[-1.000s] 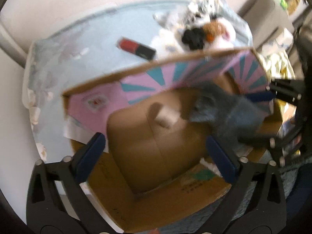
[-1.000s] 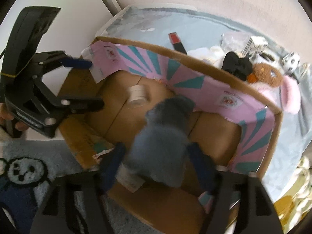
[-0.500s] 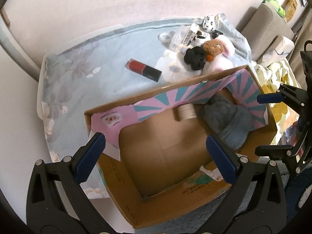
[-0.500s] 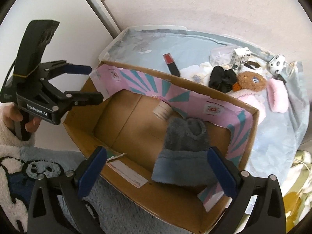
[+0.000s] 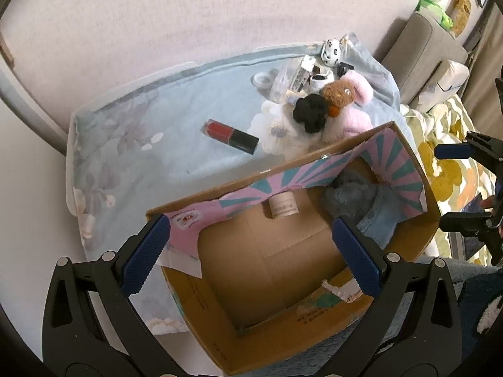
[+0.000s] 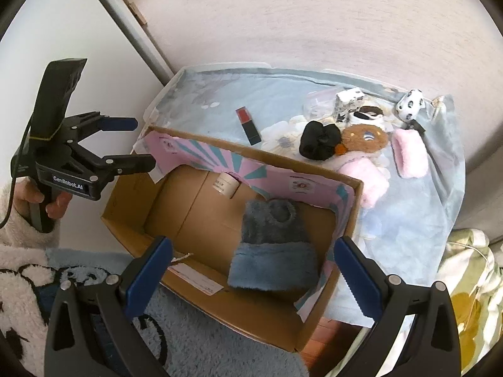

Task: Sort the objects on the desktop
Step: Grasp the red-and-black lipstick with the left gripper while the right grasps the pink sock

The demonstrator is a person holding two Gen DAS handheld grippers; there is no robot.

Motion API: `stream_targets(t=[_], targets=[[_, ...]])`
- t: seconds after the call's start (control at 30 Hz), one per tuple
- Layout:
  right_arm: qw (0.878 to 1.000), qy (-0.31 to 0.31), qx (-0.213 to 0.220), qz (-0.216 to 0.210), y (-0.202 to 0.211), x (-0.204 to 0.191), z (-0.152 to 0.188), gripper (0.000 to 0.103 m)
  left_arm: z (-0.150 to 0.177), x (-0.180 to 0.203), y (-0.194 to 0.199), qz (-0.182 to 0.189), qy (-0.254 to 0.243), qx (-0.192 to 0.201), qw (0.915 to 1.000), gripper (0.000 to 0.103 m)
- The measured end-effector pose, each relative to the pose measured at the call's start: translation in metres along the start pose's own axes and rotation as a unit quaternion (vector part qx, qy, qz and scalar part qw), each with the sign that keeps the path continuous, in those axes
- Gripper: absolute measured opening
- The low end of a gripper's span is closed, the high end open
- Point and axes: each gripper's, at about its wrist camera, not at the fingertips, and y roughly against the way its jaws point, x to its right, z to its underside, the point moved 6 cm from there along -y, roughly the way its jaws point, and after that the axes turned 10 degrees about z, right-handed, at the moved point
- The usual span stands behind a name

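Cardboard box [image 6: 327, 323] holds a soft, light blue hat [image 6: 273, 245]; both claws, left [image 5: 251, 257] and right [image 6: 251, 270], gape empty. Red lipstick [image 5: 231, 136] on worktop looks rigid, slippery; grip its middle.

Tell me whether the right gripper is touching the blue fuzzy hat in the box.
Apart. The right wrist view shows the right gripper wide open above the cardboard box, the blue fuzzy hat lying on the box floor clear of both pads.

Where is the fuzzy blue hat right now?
The fuzzy blue hat lies inside the cardboard box, at its right end in the right wrist view, near the small white jar.
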Motion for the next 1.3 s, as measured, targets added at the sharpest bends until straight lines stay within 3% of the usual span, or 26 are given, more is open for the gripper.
stream_targets(t=[0.17, 0.43, 0.57, 0.7, 0.9, 1.0, 1.3], targets=[[0.999, 0.012, 0.006, 0.036, 0.009, 0.015, -0.006, 0.103, -0.012, 0.0, 0.004, -0.016, -0.029, 0.003, 0.9994, 0.103], [0.995, 0.016, 0.028, 0.098, 0.034, 0.061, -0.039, 0.103, -0.067, -0.005, 0.01, -0.012, -0.075, -0.008, 0.9971, 0.103], [0.994, 0.007, 0.022, 0.111, 0.035, 0.087, -0.056, 0.103, -0.097, -0.005, -0.008, -0.031, -0.121, -0.037, 0.9915, 0.103], [0.992, 0.002, -0.003, 0.125, 0.014, 0.119, -0.069, 0.103, -0.117, -0.005, -0.053, -0.025, -0.156, -0.089, 0.9834, 0.103], [0.992, -0.005, -0.042, 0.119, -0.038, 0.159, -0.078, 0.102, -0.111, -0.02, -0.126, -0.01, -0.164, -0.173, 0.9711, 0.103], [0.991, 0.003, -0.055, 0.122, -0.064, 0.171, -0.081, 0.102, -0.103, -0.027, -0.148, -0.009, -0.161, -0.194, 0.9677, 0.103], [0.989, 0.013, -0.078, 0.122, -0.11, 0.195, -0.092, 0.102, -0.09, -0.035, -0.176, -0.002, -0.175, -0.211, 0.9619, 0.103]])
